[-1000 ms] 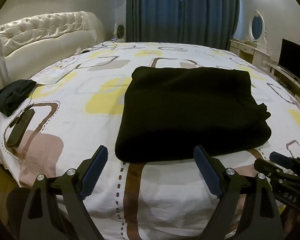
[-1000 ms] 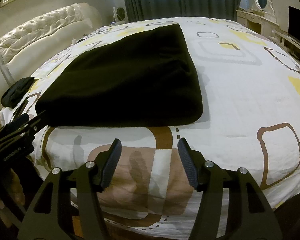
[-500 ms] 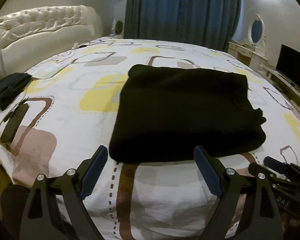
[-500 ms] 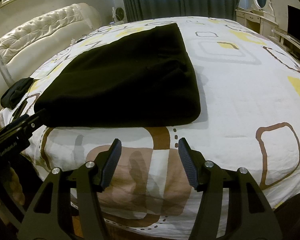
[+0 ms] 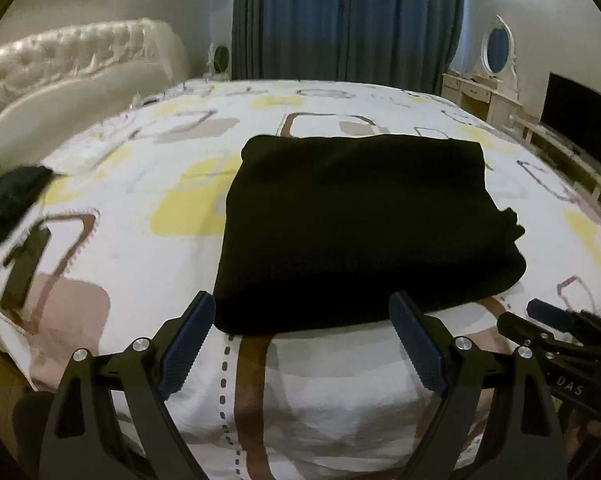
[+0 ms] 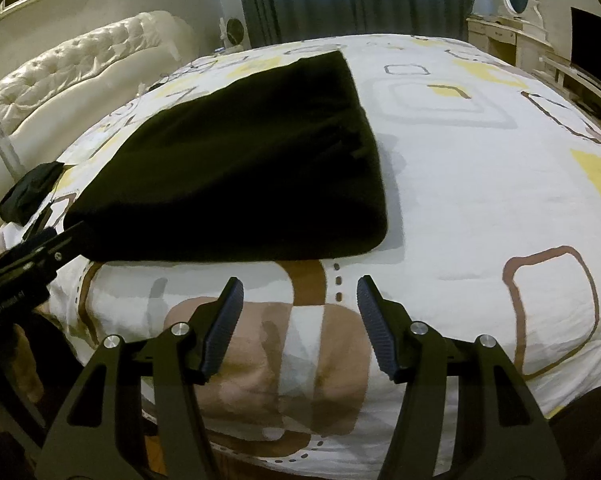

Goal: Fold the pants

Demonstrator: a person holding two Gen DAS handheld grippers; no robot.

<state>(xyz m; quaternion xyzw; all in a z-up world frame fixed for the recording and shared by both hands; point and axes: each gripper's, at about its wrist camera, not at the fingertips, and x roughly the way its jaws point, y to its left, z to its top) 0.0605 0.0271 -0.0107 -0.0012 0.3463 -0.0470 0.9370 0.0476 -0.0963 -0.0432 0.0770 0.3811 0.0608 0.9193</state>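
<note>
The black pants [image 5: 360, 224] lie folded into a flat rectangle on the patterned bed [image 5: 140, 264]; they also show in the right wrist view [image 6: 236, 168]. My left gripper [image 5: 302, 312] is open and empty, hovering at the pants' near edge. My right gripper [image 6: 300, 296] is open and empty, over the bedspread just short of the pants' near right corner. The right gripper shows at the lower right of the left wrist view [image 5: 548, 320], and the left gripper shows at the left of the right wrist view [image 6: 32, 256].
A dark bundle of cloth [image 5: 12, 200] and a flat dark object [image 5: 24, 268] lie at the bed's left edge. A tufted white headboard [image 5: 68, 64] stands to the left. Blue curtains [image 5: 340, 20], a dressing table [image 5: 488, 88] and a TV [image 5: 580, 128] are beyond.
My left gripper has moved forward and slightly left toward the pants' near edge. My right gripper has barely moved. Both stay open and the pants lie still.
</note>
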